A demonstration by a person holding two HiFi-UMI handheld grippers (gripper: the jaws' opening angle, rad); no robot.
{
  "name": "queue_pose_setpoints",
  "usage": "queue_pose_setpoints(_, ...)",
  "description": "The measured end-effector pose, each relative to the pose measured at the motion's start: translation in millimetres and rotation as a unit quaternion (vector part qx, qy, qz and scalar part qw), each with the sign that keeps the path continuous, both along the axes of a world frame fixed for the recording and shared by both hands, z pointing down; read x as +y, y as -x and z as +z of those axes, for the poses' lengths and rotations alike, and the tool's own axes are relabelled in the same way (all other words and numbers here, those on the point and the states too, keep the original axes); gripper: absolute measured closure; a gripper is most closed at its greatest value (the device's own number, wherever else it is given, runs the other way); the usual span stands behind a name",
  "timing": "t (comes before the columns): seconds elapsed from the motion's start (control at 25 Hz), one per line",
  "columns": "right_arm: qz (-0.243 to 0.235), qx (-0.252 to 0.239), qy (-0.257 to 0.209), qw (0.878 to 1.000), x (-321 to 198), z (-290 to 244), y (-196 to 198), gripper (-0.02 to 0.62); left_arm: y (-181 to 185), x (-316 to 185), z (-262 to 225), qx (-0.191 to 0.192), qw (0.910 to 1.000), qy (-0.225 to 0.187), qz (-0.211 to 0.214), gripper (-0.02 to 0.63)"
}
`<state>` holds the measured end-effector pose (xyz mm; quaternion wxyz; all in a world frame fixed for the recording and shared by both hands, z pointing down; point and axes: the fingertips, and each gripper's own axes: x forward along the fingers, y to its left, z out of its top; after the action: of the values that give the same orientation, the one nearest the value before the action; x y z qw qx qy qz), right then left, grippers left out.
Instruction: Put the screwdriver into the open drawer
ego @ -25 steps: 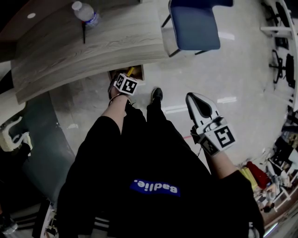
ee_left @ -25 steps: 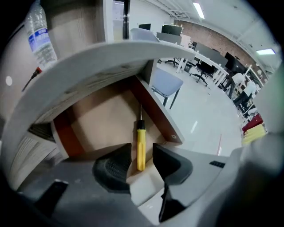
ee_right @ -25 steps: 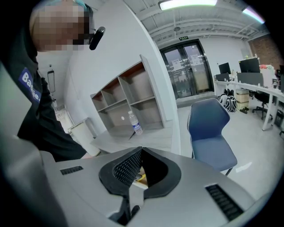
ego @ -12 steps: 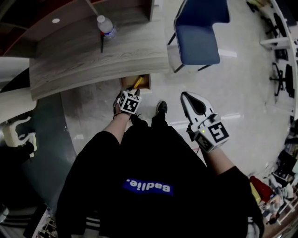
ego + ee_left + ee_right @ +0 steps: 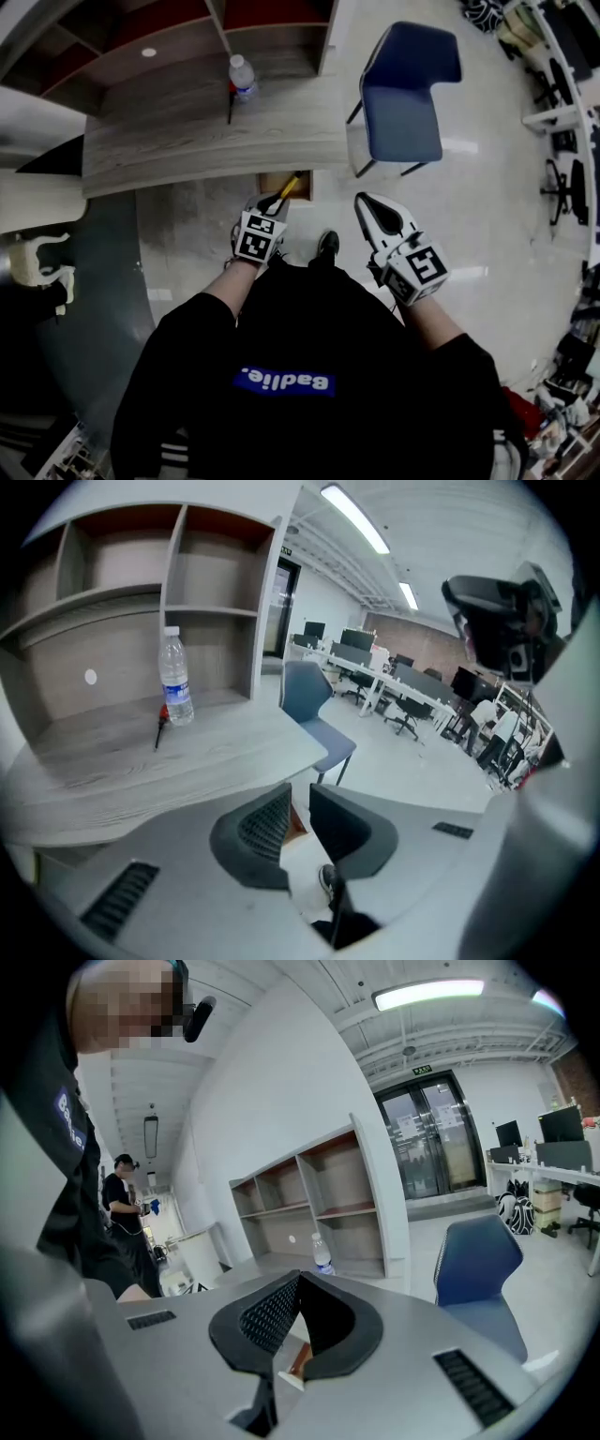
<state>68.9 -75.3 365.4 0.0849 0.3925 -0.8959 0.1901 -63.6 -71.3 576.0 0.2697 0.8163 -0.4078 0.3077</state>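
Observation:
A yellow-handled screwdriver (image 5: pixel 287 187) lies in the open wooden drawer (image 5: pixel 302 182) under the desk's front edge. My left gripper (image 5: pixel 271 202) hangs just in front of that drawer, above the floor. Its jaws are closing, a narrow gap still stands between them, and nothing is in it (image 5: pixel 298 797). My right gripper (image 5: pixel 365 201) floats to the right of the drawer, near the chair. It is shut with its tips together and holds nothing (image 5: pixel 297 1281). A second screwdriver (image 5: pixel 231 101) with a red handle rests on the desk beside a water bottle (image 5: pixel 242 75).
The curved wooden desk (image 5: pixel 169 141) carries open shelves (image 5: pixel 225 23) at its back. A blue chair (image 5: pixel 405 89) stands right of the desk. A person's shoe (image 5: pixel 327 246) is on the floor under the grippers. Office desks and chairs fill the far right.
My left gripper has pulled up and back from the drawer and left the yellow screwdriver inside. The right gripper has risen a little. The head view has shifted, and the shelves show now.

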Motion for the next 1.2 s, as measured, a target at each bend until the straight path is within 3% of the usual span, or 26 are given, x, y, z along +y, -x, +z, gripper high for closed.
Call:
queue_pose_setpoints(0.56,-0.040,0.004,-0.020,0.999,-3,-18,31,0.566,0,3,-137,0.120,0.9881,-0.090,-0.035,0.588)
queue_pose_setpoints(0.92,-0.060,-0.002,-0.021,0.998,-1,-27,48,0.566,-4,12,-204,0.166,0.9779,-0.126,-0.022,0.603)
queue_pose_setpoints(1.2,-0.072,-0.005,-0.016,0.997,4,-21,57,0.566,-12,23,-229,0.191,0.9716,-0.139,-0.013,0.603)
